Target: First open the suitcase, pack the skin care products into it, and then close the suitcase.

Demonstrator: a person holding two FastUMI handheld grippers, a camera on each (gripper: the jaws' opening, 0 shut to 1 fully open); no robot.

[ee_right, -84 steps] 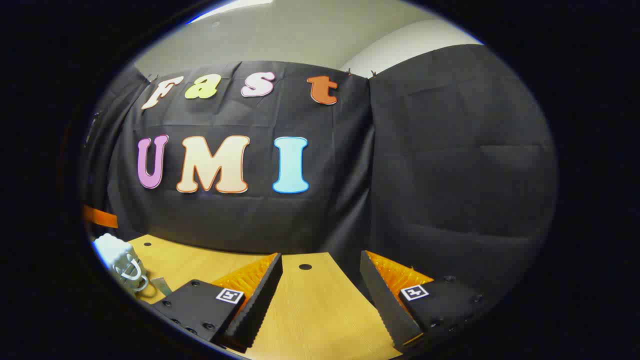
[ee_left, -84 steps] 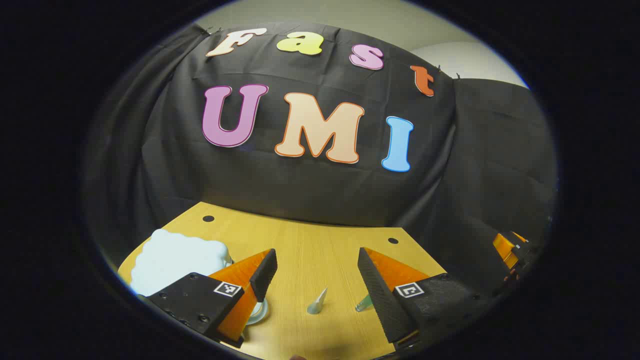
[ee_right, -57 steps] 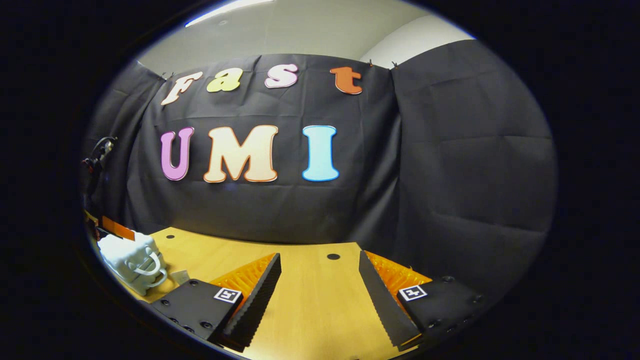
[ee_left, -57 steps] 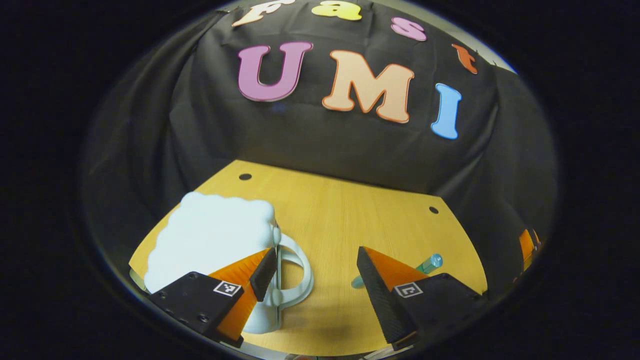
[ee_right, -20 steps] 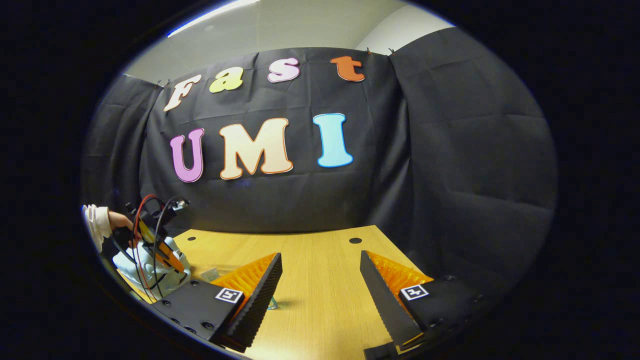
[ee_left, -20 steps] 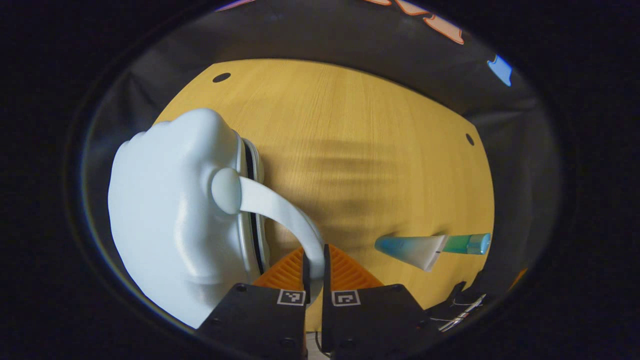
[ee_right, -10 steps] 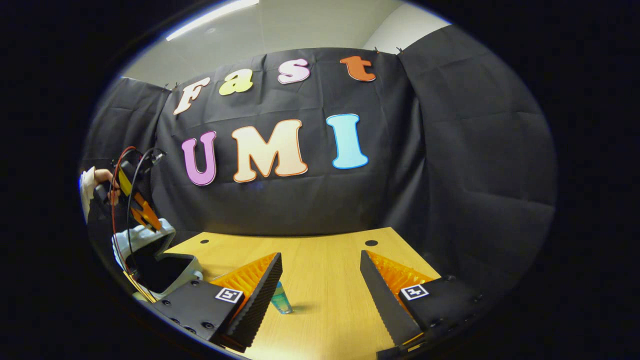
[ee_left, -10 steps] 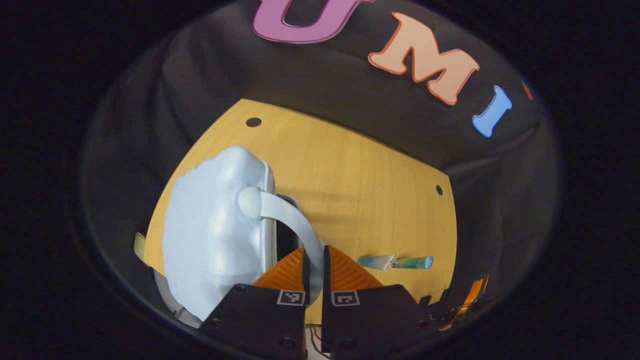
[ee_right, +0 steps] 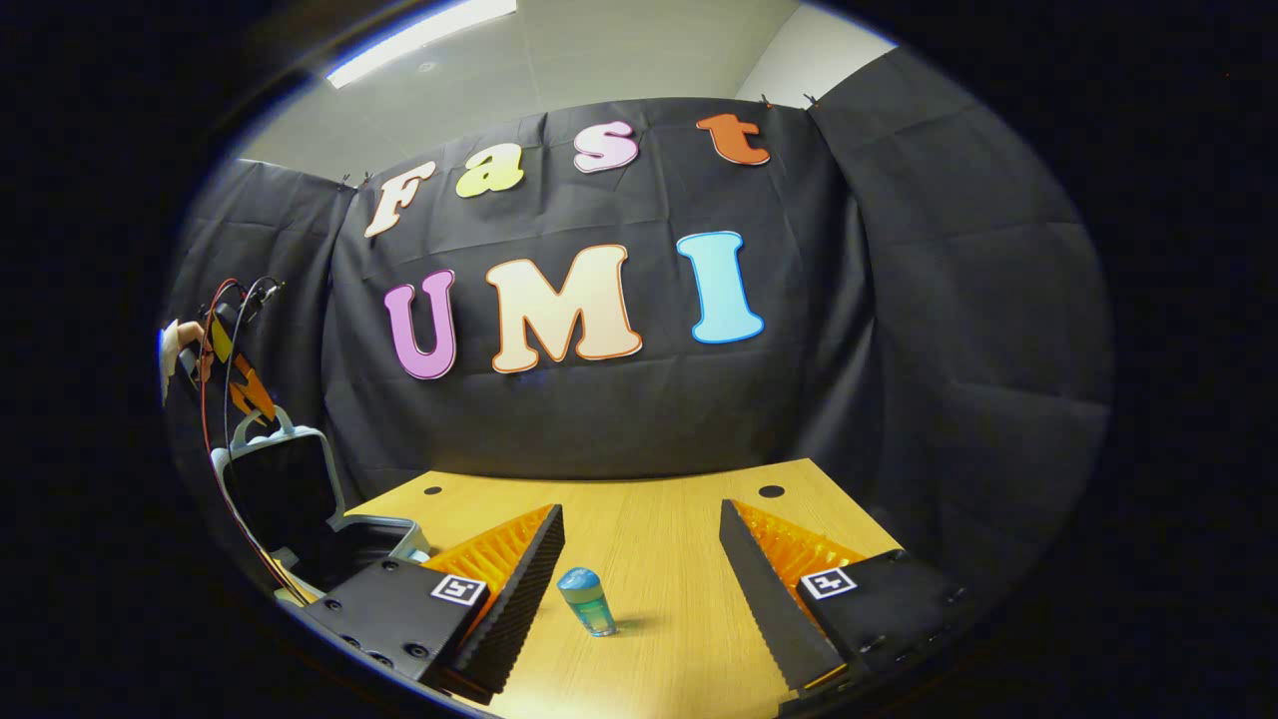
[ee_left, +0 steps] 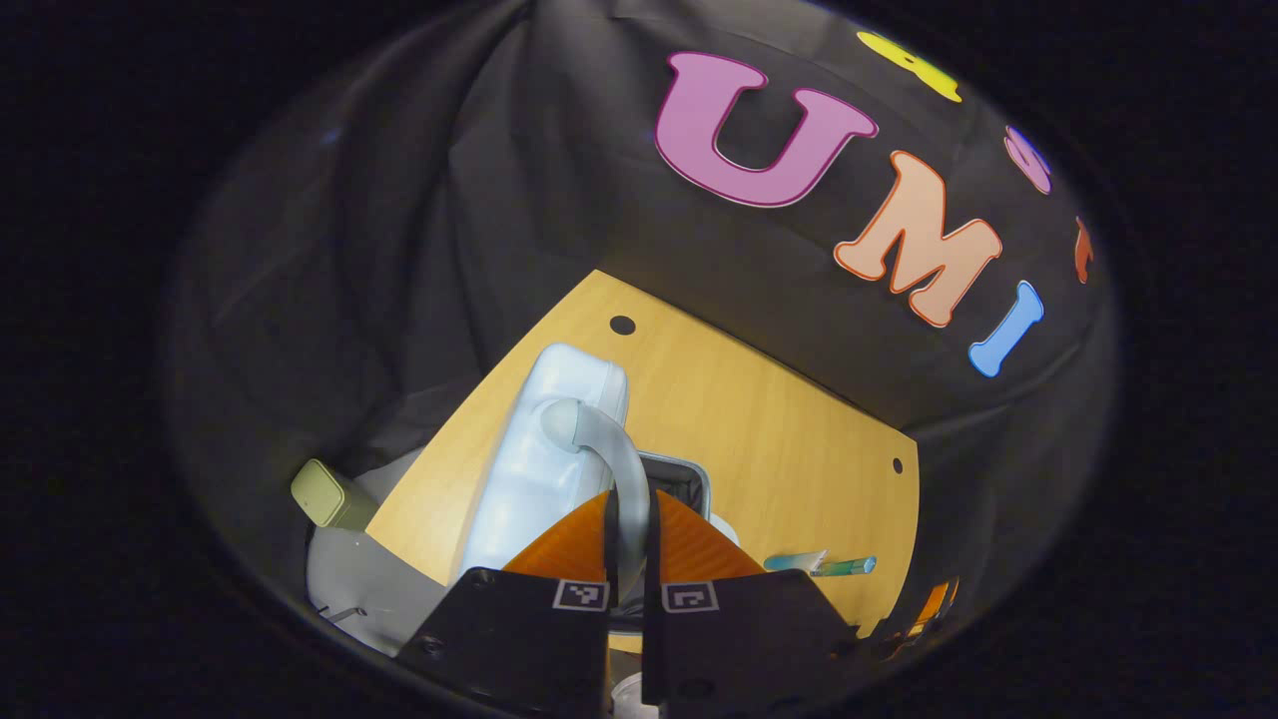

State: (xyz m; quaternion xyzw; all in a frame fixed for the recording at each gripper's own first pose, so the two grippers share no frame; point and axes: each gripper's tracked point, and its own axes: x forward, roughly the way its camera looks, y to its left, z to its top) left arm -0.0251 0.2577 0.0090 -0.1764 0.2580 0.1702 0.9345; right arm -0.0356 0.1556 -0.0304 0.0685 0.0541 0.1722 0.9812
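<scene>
While your left gripper pinches the suitcase handle, swing the lid fully back, away from the tube; your right gripper waits wide open.

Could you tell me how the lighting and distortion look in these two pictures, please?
Right gripper view: a ceiling light strip glares; the tube is sharp and casts a soft shadow to its right. Left gripper view: dimmer; fisheye bends the table edge; the suitcase lid shows mild sheen.
</scene>
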